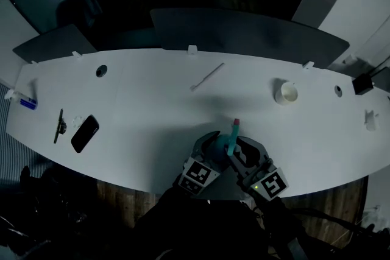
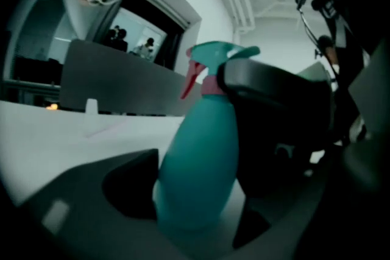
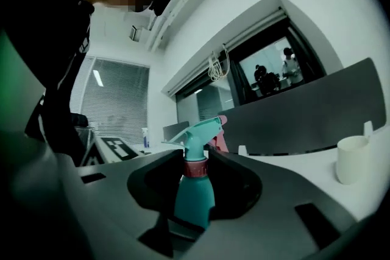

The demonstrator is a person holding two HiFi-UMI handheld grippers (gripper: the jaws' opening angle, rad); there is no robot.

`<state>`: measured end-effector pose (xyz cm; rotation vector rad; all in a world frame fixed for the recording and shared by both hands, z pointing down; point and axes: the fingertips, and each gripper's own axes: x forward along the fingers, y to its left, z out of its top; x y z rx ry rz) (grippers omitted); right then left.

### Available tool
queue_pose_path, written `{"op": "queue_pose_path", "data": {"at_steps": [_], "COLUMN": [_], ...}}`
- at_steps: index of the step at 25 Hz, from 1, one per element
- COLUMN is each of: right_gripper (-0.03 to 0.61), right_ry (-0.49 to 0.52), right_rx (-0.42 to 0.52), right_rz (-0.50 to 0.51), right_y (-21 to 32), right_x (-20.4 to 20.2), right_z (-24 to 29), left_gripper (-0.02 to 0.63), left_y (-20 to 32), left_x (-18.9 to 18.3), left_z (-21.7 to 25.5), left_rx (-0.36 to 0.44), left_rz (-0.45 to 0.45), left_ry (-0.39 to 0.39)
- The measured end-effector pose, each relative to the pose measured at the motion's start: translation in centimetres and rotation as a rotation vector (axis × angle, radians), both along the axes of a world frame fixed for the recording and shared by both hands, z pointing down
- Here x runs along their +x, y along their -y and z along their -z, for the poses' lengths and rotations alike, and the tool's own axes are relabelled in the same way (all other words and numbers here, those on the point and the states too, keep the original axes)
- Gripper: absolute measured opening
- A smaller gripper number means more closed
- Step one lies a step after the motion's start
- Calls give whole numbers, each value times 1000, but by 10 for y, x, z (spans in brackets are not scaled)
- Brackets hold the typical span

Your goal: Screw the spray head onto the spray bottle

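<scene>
A teal spray bottle (image 1: 231, 145) stands near the white table's (image 1: 152, 106) front edge with its teal and pink spray head (image 1: 236, 125) on top. My left gripper (image 1: 217, 143) reaches round the bottle's body (image 2: 198, 173). The body lies against the left-hand jaw, and a light strip shows between it and the right-hand jaw. My right gripper (image 1: 241, 147) comes from the other side. Its jaws are closed on the pink collar (image 3: 195, 167) under the spray head (image 3: 198, 134), above the teal body (image 3: 195, 201). The spray head (image 2: 213, 61) points away from me.
A white cup (image 1: 286, 93) stands at the back right and also shows as the cup (image 3: 352, 158). A thin stick (image 1: 207, 77) lies at mid back. A black phone (image 1: 84, 133) and a dark clip (image 1: 60, 125) lie at the left. Grey dividers (image 1: 244, 33) line the far edge.
</scene>
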<state>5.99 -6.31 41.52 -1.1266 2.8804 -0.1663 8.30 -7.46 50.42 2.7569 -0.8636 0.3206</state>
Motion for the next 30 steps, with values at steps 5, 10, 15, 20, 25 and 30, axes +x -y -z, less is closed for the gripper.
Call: {"op": "queue_pose_path", "data": {"at_steps": [5,10,15,20,25,30], "right_gripper": [130,130,130,130,130,130], "right_ry": [-16,-6,-9,8,-34,9], "right_rx": [-4,-60,-86,-4,41,-22], "right_rz": [-95,121,274,75,-111,-6], "right_y": [-3,-4,-3,-3,-5,-9], "right_x": [-2,-8,-8,-2,-1,-5], "right_z": [-3,-4,-4,-1,-2,-6], "left_gripper": [390,456,399,390,387,398], "left_y": [1,-3,-13,-5,1,-6], "left_x": [-7,-7,4,3,-3,-7], "left_z": [1,-6,-5,-1,4,0], "left_rx": [-9,-17,-110,-51,-14,-36], "left_rz": [244,-147,-448,-122,170,30], "left_ry": [-25,58,70,1,-17,3]}}
